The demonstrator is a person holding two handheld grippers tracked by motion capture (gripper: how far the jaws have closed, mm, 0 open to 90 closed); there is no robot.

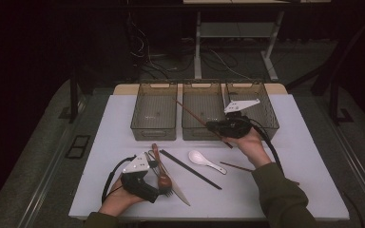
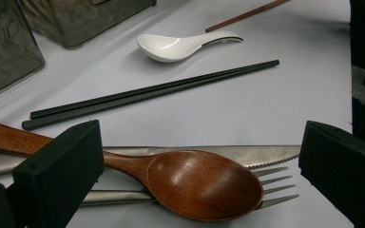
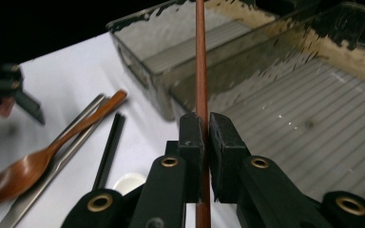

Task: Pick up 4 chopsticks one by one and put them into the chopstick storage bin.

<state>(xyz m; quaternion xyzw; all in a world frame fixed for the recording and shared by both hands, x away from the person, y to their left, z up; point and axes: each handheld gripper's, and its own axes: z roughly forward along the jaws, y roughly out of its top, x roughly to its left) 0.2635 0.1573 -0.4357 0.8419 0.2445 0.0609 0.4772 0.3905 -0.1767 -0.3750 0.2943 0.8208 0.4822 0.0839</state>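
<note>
High view: a white table (image 1: 285,190) holds 3 see-through smoky plastic bins (image 1: 154,114) in a row at its far edge. No writing or label can be read on anything. The right gripper (image 1: 217,126), held in the person's right hand (image 1: 252,145), sits in front of the middle and right bins, pointing left, the forearm reaching in from the lower right in a dark green sleeve. Its jaws are clamped on a thin brown wooden chopstick (image 1: 192,115), which slants up and left over the middle bin. A second brown chopstick (image 1: 236,166) lies on the table near the wrist. The left gripper (image 1: 164,183) rests low at the near left, hand curled around its black body.

Left gripper view: the 2 black square jaws stand wide apart, holding nothing. Between them lie a glossy wooden spoon (image 2: 204,183), a steel fork (image 2: 273,183) and a serrated steel knife (image 2: 261,154), the spoon on top. Beyond lie a pair of matte black chopsticks (image 2: 152,92) and a smooth white ceramic spoon (image 2: 180,45).

Right gripper view: the jaws are pressed narrow on the brown chopstick (image 3: 200,71), which runs straight up between them over the ribbed floor of a bin (image 3: 285,114).
</note>
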